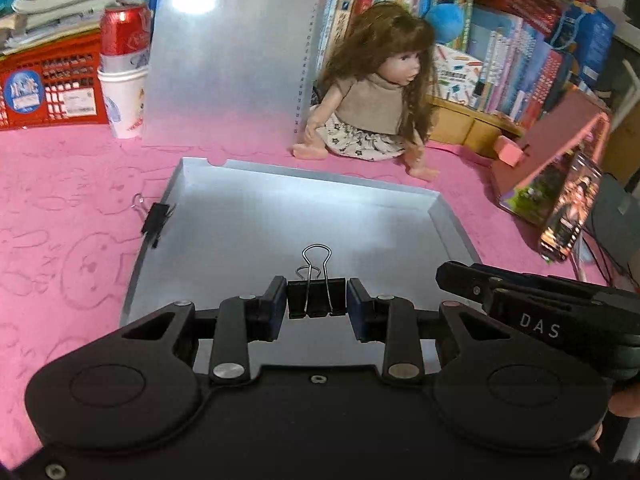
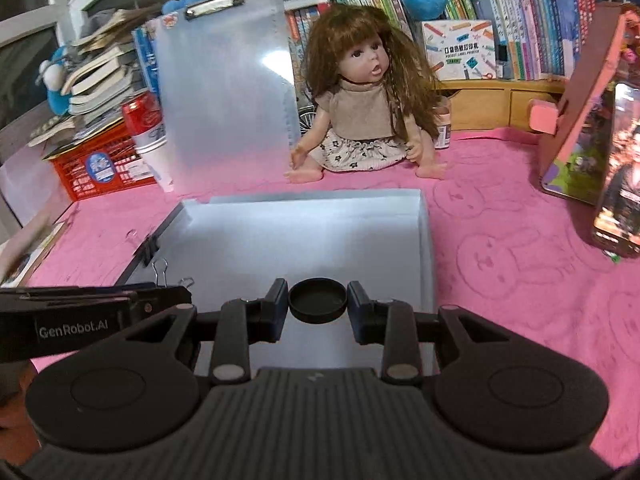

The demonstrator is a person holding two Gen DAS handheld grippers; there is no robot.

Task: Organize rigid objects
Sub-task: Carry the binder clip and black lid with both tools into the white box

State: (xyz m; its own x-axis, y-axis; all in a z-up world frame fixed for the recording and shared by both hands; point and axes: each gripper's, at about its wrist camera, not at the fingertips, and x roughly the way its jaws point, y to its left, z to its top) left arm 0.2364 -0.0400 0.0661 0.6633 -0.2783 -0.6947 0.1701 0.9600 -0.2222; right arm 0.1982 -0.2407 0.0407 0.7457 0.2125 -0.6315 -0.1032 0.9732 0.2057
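- The left hand-held gripper (image 1: 317,299) is closed on a black binder clip (image 1: 316,298), its wire handles pointing away from the camera, held above the near part of the open grey case (image 1: 448,216).
- The right hand-held gripper (image 2: 317,300) clamps a small round black cap (image 2: 317,300) by its sides, above the same case's near edge.
- The case lies on the pink bunny-pattern cover (image 2: 520,264); its translucent lid (image 1: 232,52) stands upright behind it.
- A second black binder clip (image 1: 155,222) is clipped on the case's left wall.
- A long-haired doll (image 2: 366,104) sits just behind the case, in front of shelved books (image 2: 520,20).
- A red can (image 1: 125,32) rests on a white cup (image 1: 124,100) left of the lid.
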